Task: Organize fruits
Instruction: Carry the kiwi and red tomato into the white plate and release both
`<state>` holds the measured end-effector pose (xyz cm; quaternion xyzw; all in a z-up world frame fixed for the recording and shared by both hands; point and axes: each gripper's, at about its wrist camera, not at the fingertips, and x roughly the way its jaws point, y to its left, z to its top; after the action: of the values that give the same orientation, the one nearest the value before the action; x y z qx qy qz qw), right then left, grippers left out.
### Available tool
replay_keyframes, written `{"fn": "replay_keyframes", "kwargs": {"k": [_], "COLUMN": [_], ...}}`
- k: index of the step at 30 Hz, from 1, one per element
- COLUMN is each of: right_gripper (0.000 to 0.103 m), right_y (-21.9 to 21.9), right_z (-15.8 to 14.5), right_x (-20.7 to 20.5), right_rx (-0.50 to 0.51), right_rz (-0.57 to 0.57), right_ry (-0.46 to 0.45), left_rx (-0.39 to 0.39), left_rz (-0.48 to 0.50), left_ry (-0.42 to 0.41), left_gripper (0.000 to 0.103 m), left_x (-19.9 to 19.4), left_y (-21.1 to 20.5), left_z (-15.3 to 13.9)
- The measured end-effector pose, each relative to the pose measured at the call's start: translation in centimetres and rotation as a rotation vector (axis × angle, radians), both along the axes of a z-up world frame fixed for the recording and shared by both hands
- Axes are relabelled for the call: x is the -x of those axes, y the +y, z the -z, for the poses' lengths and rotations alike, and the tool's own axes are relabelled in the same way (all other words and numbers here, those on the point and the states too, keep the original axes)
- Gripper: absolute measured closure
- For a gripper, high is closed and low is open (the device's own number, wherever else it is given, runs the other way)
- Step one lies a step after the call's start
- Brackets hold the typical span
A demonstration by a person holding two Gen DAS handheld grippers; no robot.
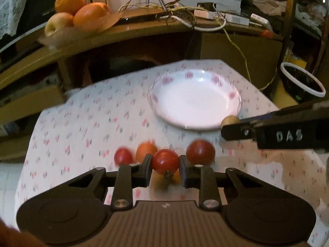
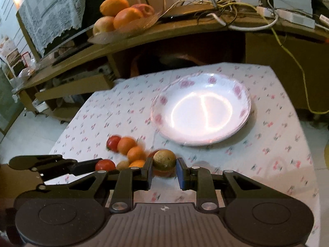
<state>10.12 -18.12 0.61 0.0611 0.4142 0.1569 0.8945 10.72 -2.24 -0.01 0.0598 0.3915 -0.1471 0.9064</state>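
My left gripper (image 1: 165, 162) is shut on a small red tomato (image 1: 165, 161), lifted above the flowered cloth. Behind it on the cloth lie two more red tomatoes (image 1: 200, 152) and an orange fruit (image 1: 146, 149). My right gripper (image 2: 164, 167) is shut on a small brown round fruit (image 2: 164, 159); in the left wrist view that brown fruit (image 1: 229, 120) shows at the right gripper's tip, by the plate's near rim. A white plate with pink flowers (image 1: 195, 98), nothing on it, sits farther back on the table. In the right wrist view, several small red and orange fruits (image 2: 125, 145) cluster left of my fingers.
A wooden shelf (image 1: 123, 33) runs behind the table, carrying a dish of large oranges and an apple (image 1: 76, 14) and a tangle of cables (image 1: 185, 14). A dark bowl with a white rim (image 1: 302, 81) stands off the table at right. The cloth-covered table (image 2: 267, 135) drops off on both sides.
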Motion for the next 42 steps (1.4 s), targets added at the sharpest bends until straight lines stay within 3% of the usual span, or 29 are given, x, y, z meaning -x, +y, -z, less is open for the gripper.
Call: {"fn": "replay_keyframes", "kwargs": {"k": [7,15,42], "right_gripper": [0.078,0.078,0.071], "right_y": [-0.5,-1.3,-1.9], "right_z": [0.3,1.4,2.3], "right_x": [-3.4,-5.7,-7.7], "right_rx": [0.037,0.059,0.075], "right_rz": [-0.009,-0.004,0.028], "right_ry": [0.009,0.043,0.053], "left_rx": [0.033,0.031,0.031], "left_rz": [0.016,0.027,0.018], "left_ry": [0.012,0.016,0.031], "left_gripper": [0.070,0.070,0.067], "left_x": [-4.4,-6.4,-8.0], "left_y": [-1.7,-2.6,-2.8], "left_z": [0.0,0.5,1.4]}}
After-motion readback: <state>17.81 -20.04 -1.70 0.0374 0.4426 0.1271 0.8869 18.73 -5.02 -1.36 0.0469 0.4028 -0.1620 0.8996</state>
